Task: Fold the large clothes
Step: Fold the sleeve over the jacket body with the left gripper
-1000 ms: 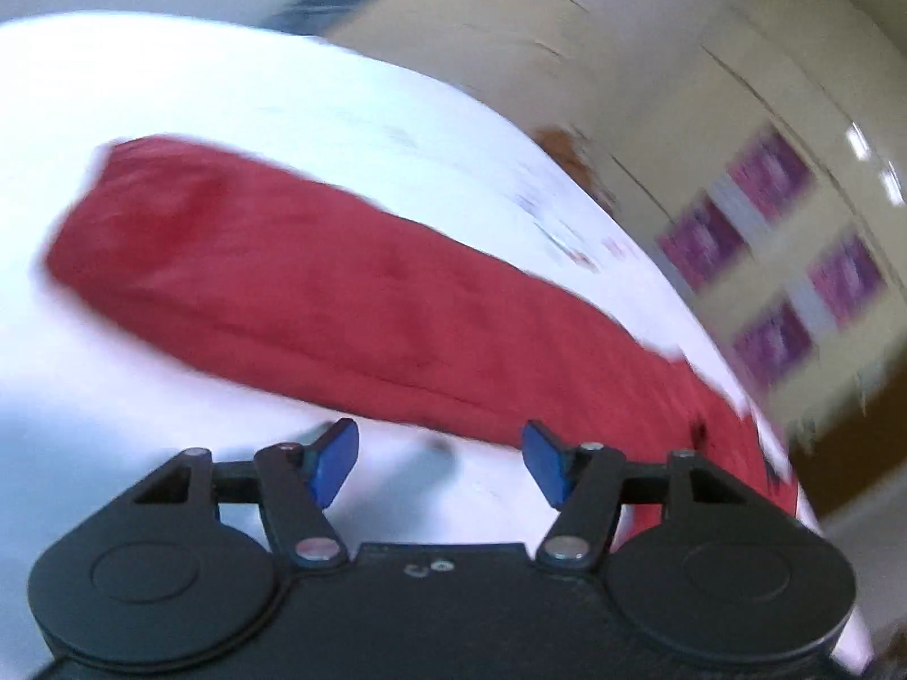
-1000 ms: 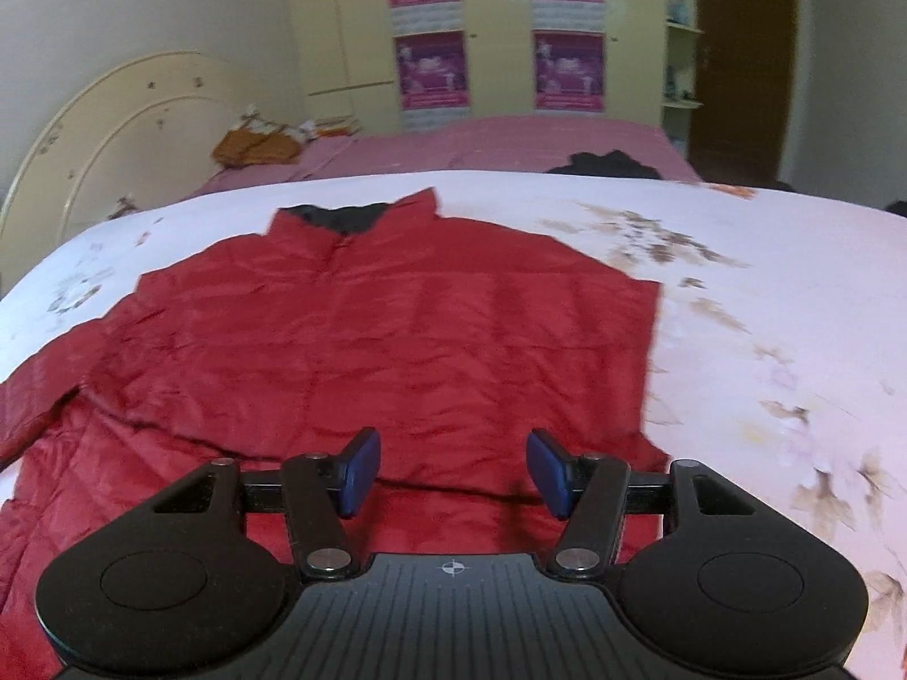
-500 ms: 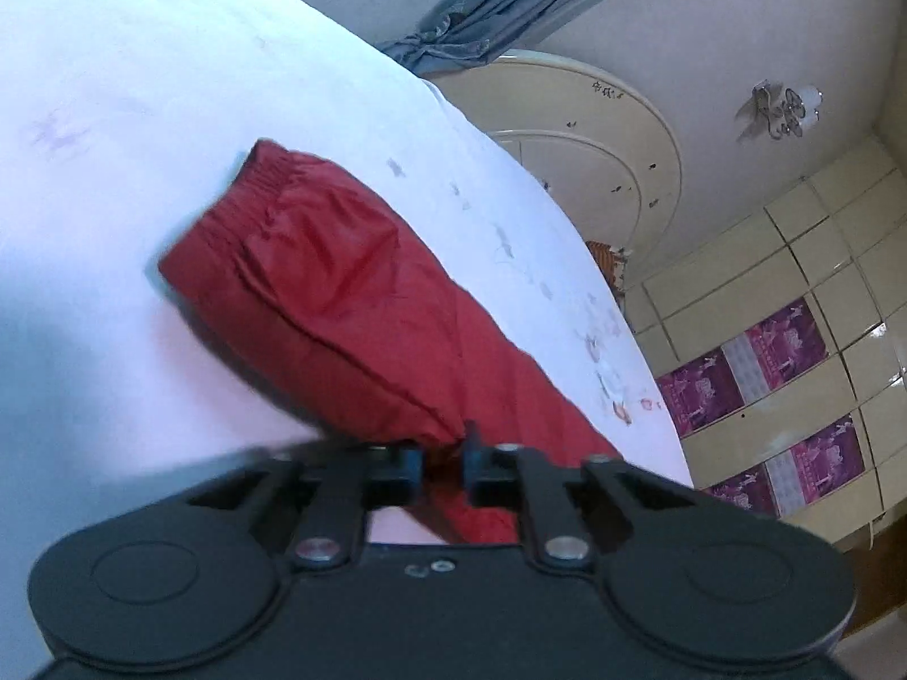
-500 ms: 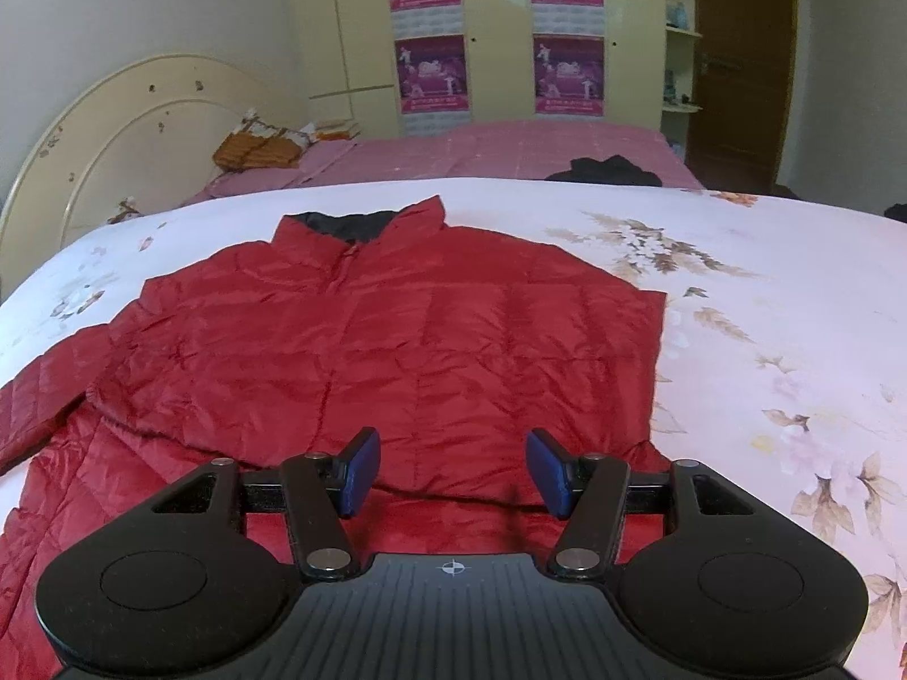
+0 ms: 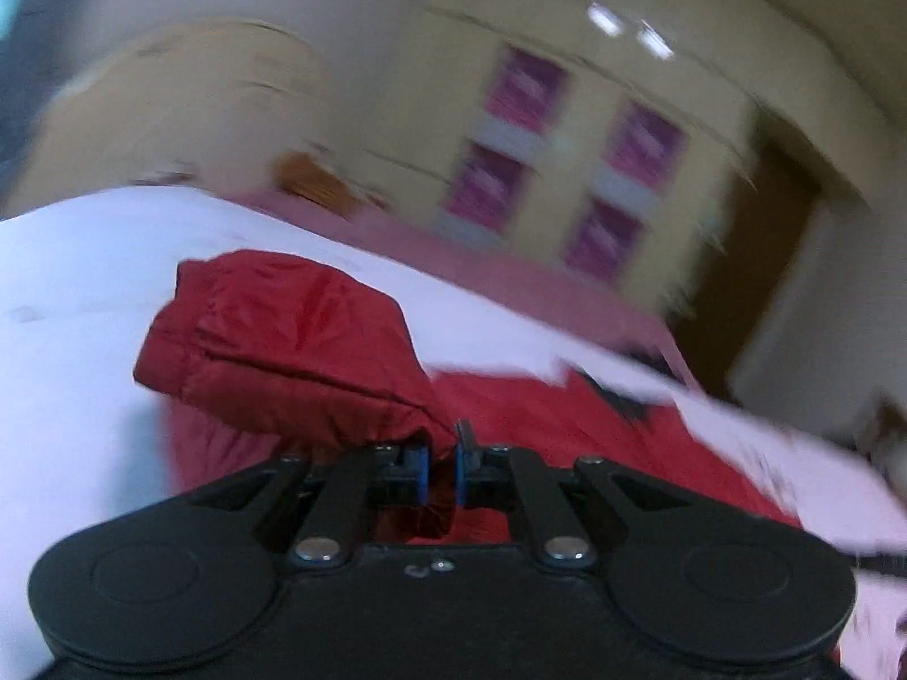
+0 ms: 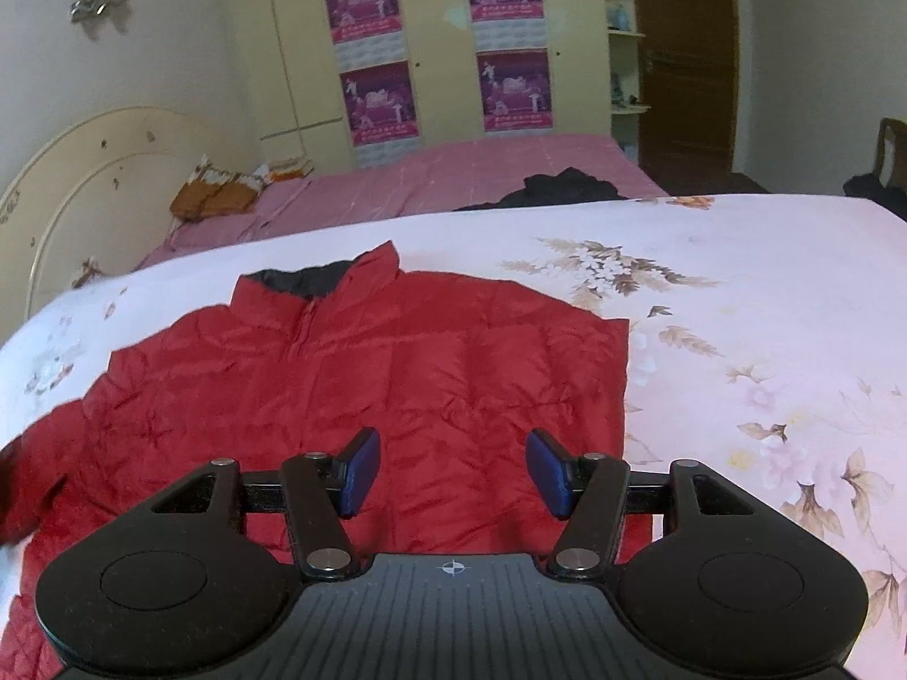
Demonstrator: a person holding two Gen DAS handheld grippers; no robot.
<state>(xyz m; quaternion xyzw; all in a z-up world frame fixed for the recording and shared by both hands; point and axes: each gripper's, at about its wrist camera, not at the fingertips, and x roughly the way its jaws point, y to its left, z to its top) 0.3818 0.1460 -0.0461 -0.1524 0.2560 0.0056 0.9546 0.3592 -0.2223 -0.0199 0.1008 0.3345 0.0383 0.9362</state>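
Sleeve [image 5: 295, 340] newly lifted in left tongs [image 5: 441, 473]

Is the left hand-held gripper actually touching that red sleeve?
Touching. In the left wrist view, the left hand-held gripper has its blue pads closed on a pinch of the red jacket sleeve, with fabric bunched between them.

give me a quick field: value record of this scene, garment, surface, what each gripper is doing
garment: red puffer jacket, dark collar lining, front up
surface: white floral bedspread
left gripper: shut on the jacket's sleeve, sleeve bunched and raised off the bedspread
right gripper: open, holding nothing, above the jacket's lower front
right side of jacket: straight vertical edge, sleeve not visible there
background: second bed with pink cover, purple posters on cupboard doors
image quality: left wrist view motion-blurred
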